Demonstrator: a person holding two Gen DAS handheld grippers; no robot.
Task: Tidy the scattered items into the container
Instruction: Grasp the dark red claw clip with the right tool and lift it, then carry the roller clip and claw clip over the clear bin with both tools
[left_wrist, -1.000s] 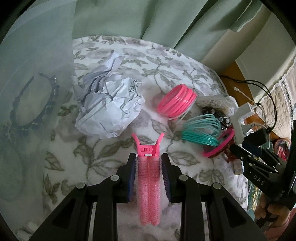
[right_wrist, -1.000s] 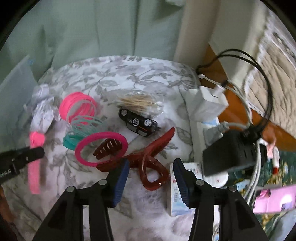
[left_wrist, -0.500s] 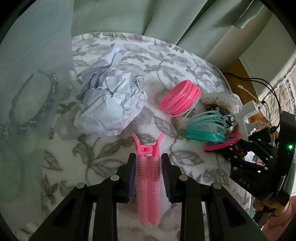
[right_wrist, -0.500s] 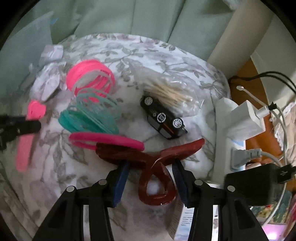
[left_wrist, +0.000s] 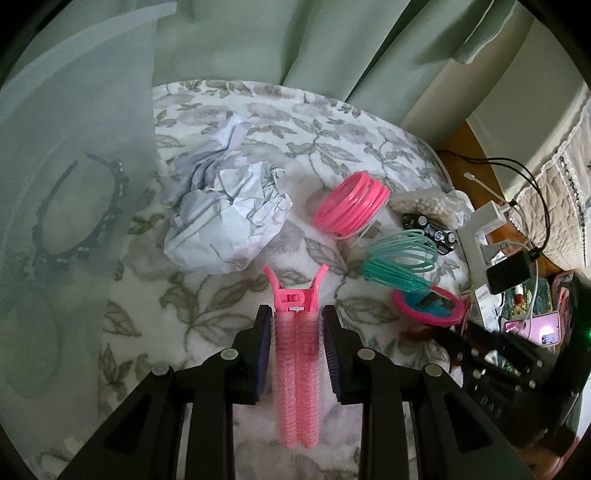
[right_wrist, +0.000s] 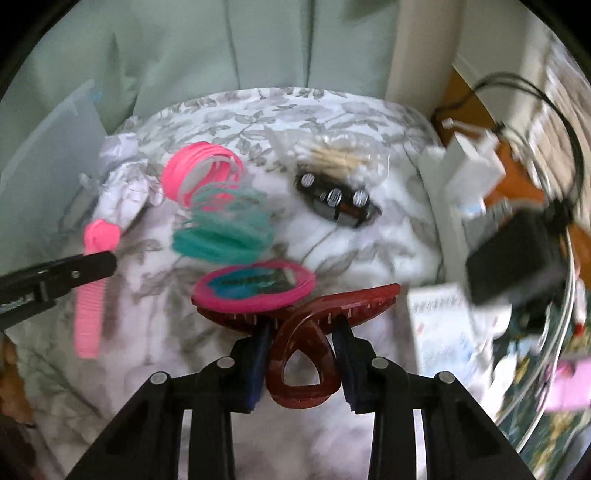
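Observation:
My left gripper (left_wrist: 295, 314) is shut on a pink roller hair clip (left_wrist: 295, 369), held over the floral cloth (left_wrist: 147, 332). A dark red claw clip (right_wrist: 299, 369) sits between the closing jaws of my right gripper (right_wrist: 301, 328), whose pads touch its handle loops. A pink ring (right_wrist: 255, 288) rests on the claw clip's teeth. The translucent container (left_wrist: 74, 147) stands at the left with a black headband (left_wrist: 85, 221) inside. The left gripper's finger (right_wrist: 55, 280) shows at the left in the right wrist view.
Crumpled paper (left_wrist: 229, 221), pink bangles (left_wrist: 351, 203), teal bangles (left_wrist: 399, 258), a black toy car (right_wrist: 336, 201) and a bag of cotton swabs (right_wrist: 340, 155) lie on the cloth. White chargers, cables and a black adapter (right_wrist: 517, 251) crowd the right edge.
My right gripper moved forward over the dark red claw clip and its jaws narrowed around the clip's handles. My left gripper kept still with the pink clip.

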